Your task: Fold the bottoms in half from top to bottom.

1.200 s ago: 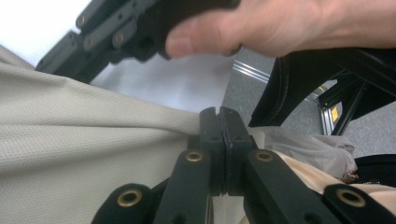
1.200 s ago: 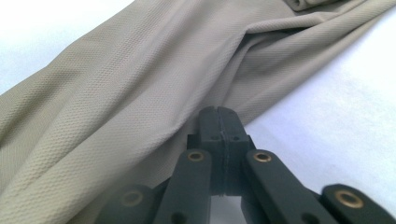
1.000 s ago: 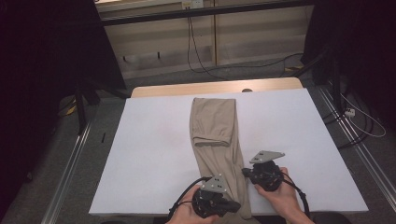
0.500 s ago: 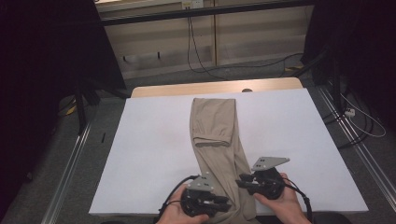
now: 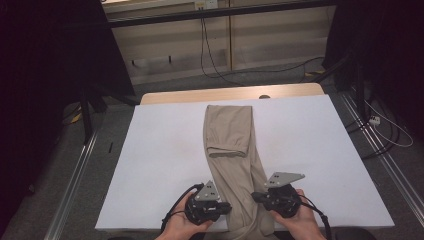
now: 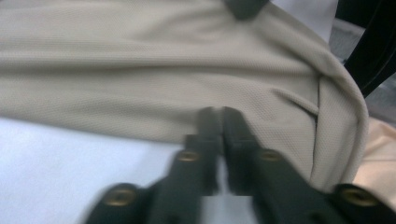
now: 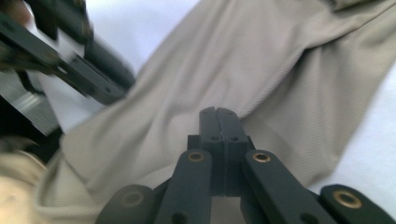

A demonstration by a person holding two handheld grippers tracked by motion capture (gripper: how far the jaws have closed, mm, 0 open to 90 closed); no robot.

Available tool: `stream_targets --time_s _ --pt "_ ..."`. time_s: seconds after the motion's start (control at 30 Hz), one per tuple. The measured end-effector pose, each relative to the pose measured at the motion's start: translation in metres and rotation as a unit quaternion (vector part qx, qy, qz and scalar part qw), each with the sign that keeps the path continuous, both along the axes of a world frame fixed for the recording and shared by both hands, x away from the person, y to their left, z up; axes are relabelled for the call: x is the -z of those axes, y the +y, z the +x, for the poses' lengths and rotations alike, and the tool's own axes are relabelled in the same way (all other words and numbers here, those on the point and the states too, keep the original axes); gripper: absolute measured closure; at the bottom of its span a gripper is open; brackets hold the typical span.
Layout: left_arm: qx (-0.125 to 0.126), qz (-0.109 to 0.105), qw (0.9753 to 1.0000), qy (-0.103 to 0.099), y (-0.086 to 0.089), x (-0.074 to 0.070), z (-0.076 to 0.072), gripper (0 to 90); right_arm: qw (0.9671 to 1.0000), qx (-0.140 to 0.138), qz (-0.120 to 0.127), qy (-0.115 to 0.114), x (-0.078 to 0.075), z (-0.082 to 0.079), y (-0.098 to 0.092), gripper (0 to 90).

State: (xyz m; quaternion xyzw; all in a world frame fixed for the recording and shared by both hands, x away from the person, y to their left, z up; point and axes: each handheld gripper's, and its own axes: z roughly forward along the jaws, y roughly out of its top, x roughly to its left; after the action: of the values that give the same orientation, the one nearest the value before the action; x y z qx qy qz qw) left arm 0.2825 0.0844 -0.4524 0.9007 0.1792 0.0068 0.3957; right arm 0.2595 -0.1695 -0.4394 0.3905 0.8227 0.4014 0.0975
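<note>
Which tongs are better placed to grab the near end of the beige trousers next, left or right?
Slightly the right tongs: their closed tips sit over the beige trousers. The left tongs, also closed, sit at the cloth's edge, partly over the white table. Both must open first.

trousers (image 5: 232, 145): beige cloth, fine woven rib, matt, soft folds | table sheet (image 5: 160, 165): white, smooth, matt | table edge (image 5: 225, 94): pale wood | right gripper (image 7: 218, 112): black matt plastic jaws, brass-coloured rivets | grey plate (image 5: 284, 178): dull metal
</note>
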Motion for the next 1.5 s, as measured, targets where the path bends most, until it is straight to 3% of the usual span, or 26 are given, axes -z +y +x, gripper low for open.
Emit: stream_targets --time_s 0.17,0.33,0.47,0.57,0.63,0.73,0.83,0.9,0.97,1.03,1.1,1.17,1.2,1.3,1.37,1.5 --pt "0.0 0.003 1.0 0.003 -0.002 -0.004 -0.001 90.0 0.9997 0.016 0.014 -0.013 -0.009 -0.003 -0.015 90.0" --pt "0.007 -0.022 0.9996 0.014 -0.006 -0.011 -0.002 90.0 0.9995 0.026 0.01 -0.013 -0.012 -0.009 -0.026 90.0" --pt "0.021 -0.021 0.9993 0.021 -0.013 -0.012 -0.008 90.0 0.9994 0.032 -0.001 -0.015 -0.011 -0.016 -0.032 90.0" --pt "0.03 -0.016 0.999 0.029 -0.016 -0.011 -0.014 90.0 0.9987 0.034 -0.033 -0.021 -0.007 -0.02 -0.035 90.0" --pt "0.03 -0.004 0.9992 0.027 -0.017 -0.009 -0.017 90.0 0.9986 0.037 -0.036 -0.01 -0.002 -0.022 -0.038 90.0" --pt "0.027 -0.003 0.9992 0.028 -0.016 -0.008 -0.019 90.0 0.9977 0.039 -0.055 -0.002 0.003 -0.024 -0.037 90.0" --pt "0.032 -0.013 0.9985 0.043 -0.008 -0.007 -0.017 90.0 0.9979 0.034 -0.051 0.021 0.008 -0.022 -0.036 89.9" --pt "0.022 -0.026 0.9981 0.052 0.0 -0.008 -0.013 90.0 0.9982 0.033 -0.042 0.029 0.009 -0.02 -0.036 80.6" --pt "0.005 -0.037 0.9982 0.047 0.008 -0.011 -0.006 88.0 0.9989 0.032 -0.028 0.022 0.006 -0.017 -0.037 69.2" --pt "-0.013 -0.05 0.9979 0.039 0.013 -0.016 0.005 78.2 0.9994 0.028 -0.014 0.012 0.001 -0.01 -0.038 61.9" --pt "-0.03 -0.06 0.9976 0.018 0.018 -0.021 0.017 71.3 0.9998 0.021 -0.006 0.005 -0.001 0.001 -0.039 56.5" --pt "-0.048 -0.052 0.9975 -0.004 0.02 -0.026 0.029 58.2 0.9997 0.022 0.003 -0.003 -0.004 0.015 -0.039 49.1" --pt "-0.057 -0.059 0.9966 -0.013 0.021 -0.027 0.035 57.3 0.9997 0.02 0.005 -0.009 -0.006 0.021 -0.038 46.1" --pt "-0.083 -0.057 0.9945 -0.031 0.021 -0.03 0.055 46.5 0.9994 0.014 0.003 -0.031 -0.013 0.045 -0.033 44.6" --pt "-0.097 -0.046 0.9931 -0.047 0.019 -0.029 0.071 45.4 0.9988 0.008 -0.008 -0.048 -0.017 0.063 -0.028 47.5" --pt "-0.124 -0.037 0.9899 -0.059 0.012 -0.02 0.107 42.5 0.9978 0.004 -0.011 -0.066 -0.02 0.102 -0.016 49.1"
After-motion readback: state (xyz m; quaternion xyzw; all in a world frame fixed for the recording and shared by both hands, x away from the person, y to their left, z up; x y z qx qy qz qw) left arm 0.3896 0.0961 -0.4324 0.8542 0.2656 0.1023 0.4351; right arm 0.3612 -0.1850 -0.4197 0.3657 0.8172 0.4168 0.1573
